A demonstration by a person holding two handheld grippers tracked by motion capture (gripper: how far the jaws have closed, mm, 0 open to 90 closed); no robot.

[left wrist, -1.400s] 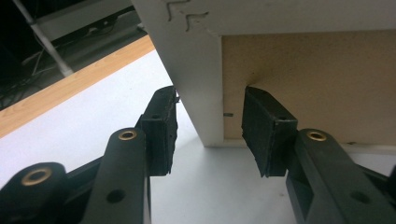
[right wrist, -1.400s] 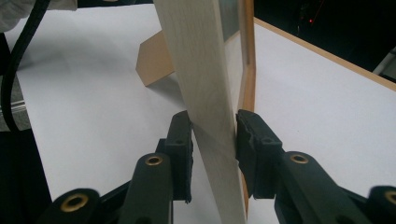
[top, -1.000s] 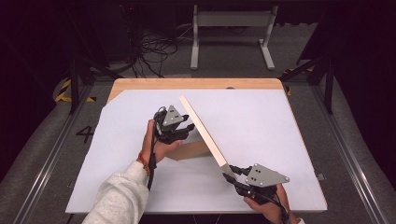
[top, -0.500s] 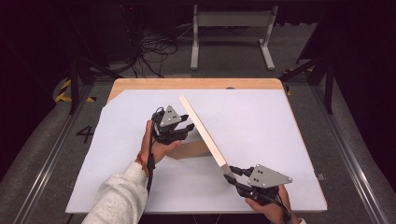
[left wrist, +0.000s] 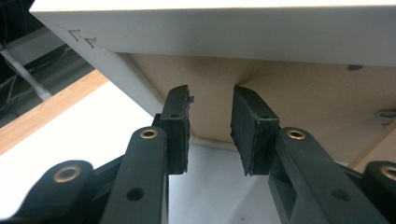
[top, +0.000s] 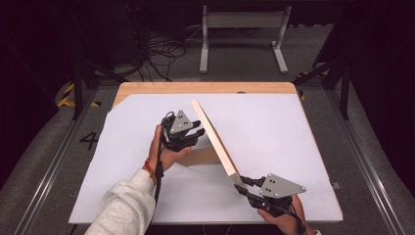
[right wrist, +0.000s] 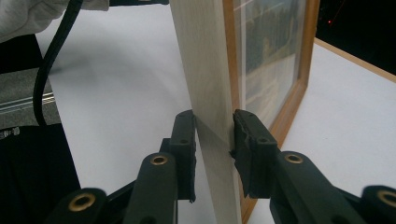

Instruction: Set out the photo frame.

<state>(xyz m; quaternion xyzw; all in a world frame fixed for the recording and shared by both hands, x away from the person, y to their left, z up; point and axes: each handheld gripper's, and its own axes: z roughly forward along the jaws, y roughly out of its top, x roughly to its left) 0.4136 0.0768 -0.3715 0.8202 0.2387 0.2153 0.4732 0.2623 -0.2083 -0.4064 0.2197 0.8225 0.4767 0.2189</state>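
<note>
High view: white-covered bench, dark room, cables at 12 o'clock. Picture frame stands on edge mid-bench; right tongs clamped on its corner, left tongs apart, just closing, nothing between; picture itself blurry.

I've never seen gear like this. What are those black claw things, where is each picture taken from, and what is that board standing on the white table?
No robot arm here: a person holds a hand-operated claw, called a gripper, in each hand. The top picture looks down from above the white table. The other two come from small cameras riding on each gripper, looking along its black jaws.

The board is a picture frame standing on edge. The right gripper clamps its pale side edge; glass and a wooden border show beside it. The left gripper sits behind the frame, at its brown back panel. Its jaws have just been closing, but the pads have a gap between them with nothing in it.
</note>
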